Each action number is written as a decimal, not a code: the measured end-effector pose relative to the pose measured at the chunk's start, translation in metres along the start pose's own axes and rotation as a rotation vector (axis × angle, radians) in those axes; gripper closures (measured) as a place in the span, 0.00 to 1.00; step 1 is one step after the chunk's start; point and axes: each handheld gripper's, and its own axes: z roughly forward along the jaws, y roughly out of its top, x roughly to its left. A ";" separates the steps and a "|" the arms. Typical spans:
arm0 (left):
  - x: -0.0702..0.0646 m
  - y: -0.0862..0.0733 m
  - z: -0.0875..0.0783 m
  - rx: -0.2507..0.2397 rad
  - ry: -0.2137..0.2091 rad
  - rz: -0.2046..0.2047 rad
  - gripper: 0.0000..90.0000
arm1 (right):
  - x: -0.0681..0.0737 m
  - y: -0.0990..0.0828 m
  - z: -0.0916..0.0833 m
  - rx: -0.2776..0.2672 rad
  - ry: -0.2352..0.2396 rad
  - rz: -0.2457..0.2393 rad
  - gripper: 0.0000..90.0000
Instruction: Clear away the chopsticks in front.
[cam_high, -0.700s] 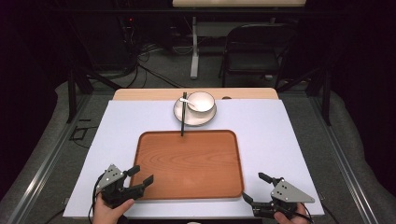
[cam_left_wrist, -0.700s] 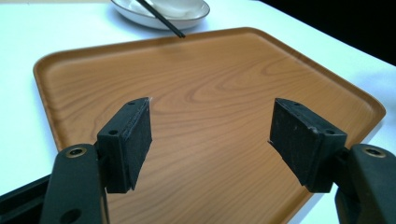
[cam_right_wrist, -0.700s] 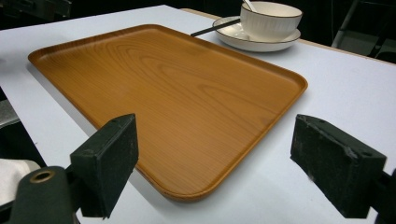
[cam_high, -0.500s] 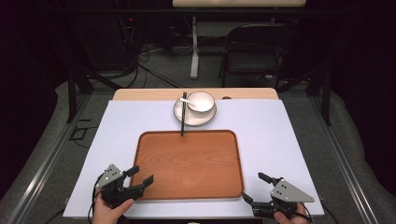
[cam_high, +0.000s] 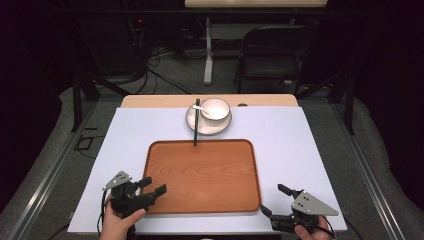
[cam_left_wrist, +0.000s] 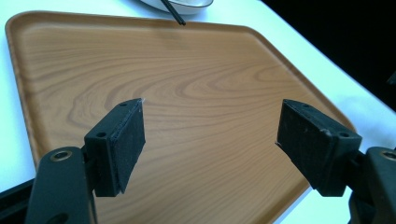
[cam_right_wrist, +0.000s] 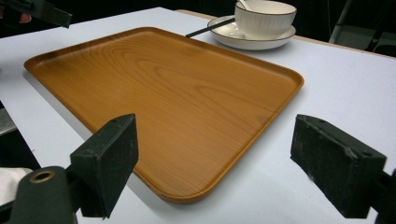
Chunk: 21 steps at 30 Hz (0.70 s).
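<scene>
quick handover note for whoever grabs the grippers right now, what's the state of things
Left gripper: open, holding nothing, over the near left corner of the wooden tray.
Right gripper: open, holding nothing, just off the tray's near right corner.
Things: the tray lies bare on the white table cover. Beyond it a bowl with a spoon inside stands on a plate; black chopsticks rest on the plate, tips reaching the tray's far rim.
Done: nothing moved onto the tray yet.
Left: likely all the handling.
</scene>
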 end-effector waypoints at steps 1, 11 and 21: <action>-0.001 0.003 0.001 0.006 0.005 0.008 0.28 | 0.001 0.000 0.000 -0.002 0.000 -0.002 0.16; 0.001 0.042 0.018 0.080 0.021 0.050 0.29 | 0.000 0.000 -0.001 -0.007 0.000 -0.006 0.16; 0.005 0.090 0.040 0.048 0.027 0.107 0.28 | 0.000 0.000 0.000 -0.004 0.003 -0.006 0.16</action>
